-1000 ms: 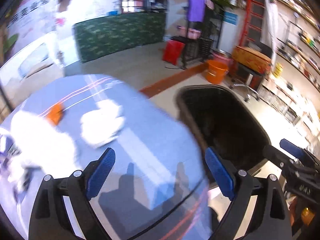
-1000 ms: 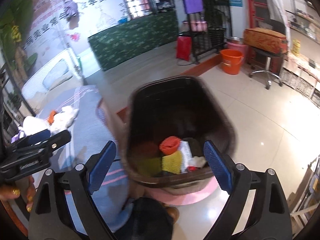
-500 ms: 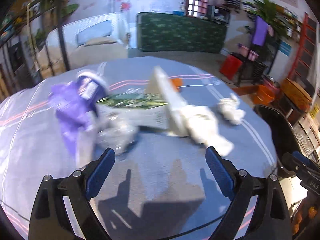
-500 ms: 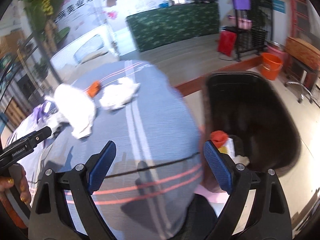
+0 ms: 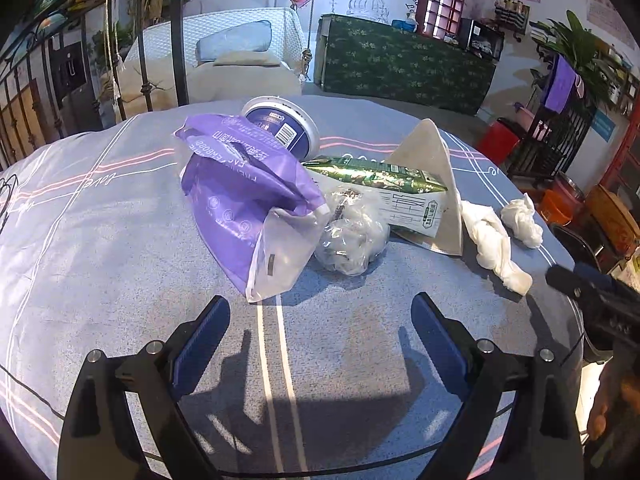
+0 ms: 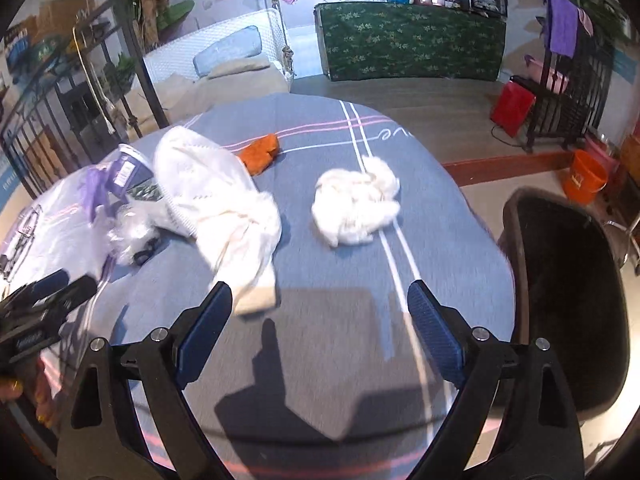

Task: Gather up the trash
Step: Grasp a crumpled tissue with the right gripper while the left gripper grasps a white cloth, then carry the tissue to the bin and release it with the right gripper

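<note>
Both the left claw (image 5: 320, 332) and right claw (image 6: 320, 320) hang spread apart and empty above the desk (image 5: 100, 240), where the purple bag (image 5: 244, 200), milk carton (image 5: 392, 192) and crumpled tissue (image 6: 356, 204) lie.

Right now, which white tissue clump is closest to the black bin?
The small round crumpled tissue, lying alone beside the bin; the long twisted one touches the pile.

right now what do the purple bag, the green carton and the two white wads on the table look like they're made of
Purple bag: thin plastic film, glossy, with a clear translucent end and soft creases.
Green carton: printed coated paperboard, folded flat edges, slight sheen; likely a drink carton.
White wads: crumpled tissue or paper towel by the look, matte and soft-edged; thin cloth can't be ruled out.
</note>
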The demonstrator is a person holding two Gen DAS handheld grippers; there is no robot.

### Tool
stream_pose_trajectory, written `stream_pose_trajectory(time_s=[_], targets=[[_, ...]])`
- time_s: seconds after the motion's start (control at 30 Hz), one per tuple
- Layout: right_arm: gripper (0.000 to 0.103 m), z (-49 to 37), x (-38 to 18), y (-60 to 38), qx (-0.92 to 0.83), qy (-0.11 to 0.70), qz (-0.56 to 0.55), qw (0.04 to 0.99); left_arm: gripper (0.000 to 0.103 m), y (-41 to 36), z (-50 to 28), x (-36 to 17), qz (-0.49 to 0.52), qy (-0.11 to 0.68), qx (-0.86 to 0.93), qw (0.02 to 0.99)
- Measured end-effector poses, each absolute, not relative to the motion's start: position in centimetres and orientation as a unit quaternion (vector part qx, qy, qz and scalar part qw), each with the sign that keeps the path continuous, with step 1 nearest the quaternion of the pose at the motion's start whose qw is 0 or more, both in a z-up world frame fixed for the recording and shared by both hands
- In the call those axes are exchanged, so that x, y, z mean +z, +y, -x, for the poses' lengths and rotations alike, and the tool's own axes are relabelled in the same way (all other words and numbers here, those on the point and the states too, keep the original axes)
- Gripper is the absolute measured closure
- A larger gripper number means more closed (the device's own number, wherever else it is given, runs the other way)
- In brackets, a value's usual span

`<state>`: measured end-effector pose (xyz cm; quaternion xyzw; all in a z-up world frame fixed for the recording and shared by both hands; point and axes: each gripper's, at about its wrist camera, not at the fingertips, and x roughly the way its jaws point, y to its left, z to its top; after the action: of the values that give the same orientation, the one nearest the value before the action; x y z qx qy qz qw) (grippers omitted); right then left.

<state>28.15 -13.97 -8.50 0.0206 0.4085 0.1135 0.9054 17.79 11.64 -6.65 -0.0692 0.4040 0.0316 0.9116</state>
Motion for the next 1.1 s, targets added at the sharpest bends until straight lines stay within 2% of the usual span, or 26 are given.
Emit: stream_pose_trajectory(time_s=[0.27, 0.4, 0.5, 0.67, 0.83, 0.97, 1.1], targets=[[0.017, -33.5, -8.5, -14.0, 0.098, 0.433, 0.005, 0.896, 0.012, 9.6, -17.9, -6.8, 0.068, 0.409, -0.010, 0.910], [0.035, -35.5, -9.4, -13.7, 0.091, 0.445, 0.017, 0.891, 0.012, 8.1, -18.1, -6.7, 0.060, 0.409, -0.028, 0.910], [0.059, -36.5, -10.2, -13.9, 0.085, 0.455, 0.023, 0.886, 0.012, 6.9, -18.4, -6.5, 0.061, 0.409, -0.045, 0.909], [0.078, -35.8, -9.6, -14.8, 0.091, 0.436, 0.006, 0.896, 0.013, 5.4, -19.5, -6.6, 0.063, 0.411, -0.067, 0.907], [0.080, -33.7, -8.5, -15.4, 0.101, 0.403, 0.005, 0.910, 0.015, 3.6, -21.1, -6.6, 0.075, 0.413, -0.092, 0.903], [0.080, -31.8, -7.8, -16.0, 0.100, 0.382, 0.013, 0.919, 0.022, 1.8, -22.6, -6.9, 0.072, 0.423, -0.106, 0.897], [0.080, -30.2, -7.2, -17.1, 0.097, 0.366, 0.003, 0.925, 0.034, 0.9, -24.4, -8.0, 0.087, 0.449, -0.114, 0.882]])
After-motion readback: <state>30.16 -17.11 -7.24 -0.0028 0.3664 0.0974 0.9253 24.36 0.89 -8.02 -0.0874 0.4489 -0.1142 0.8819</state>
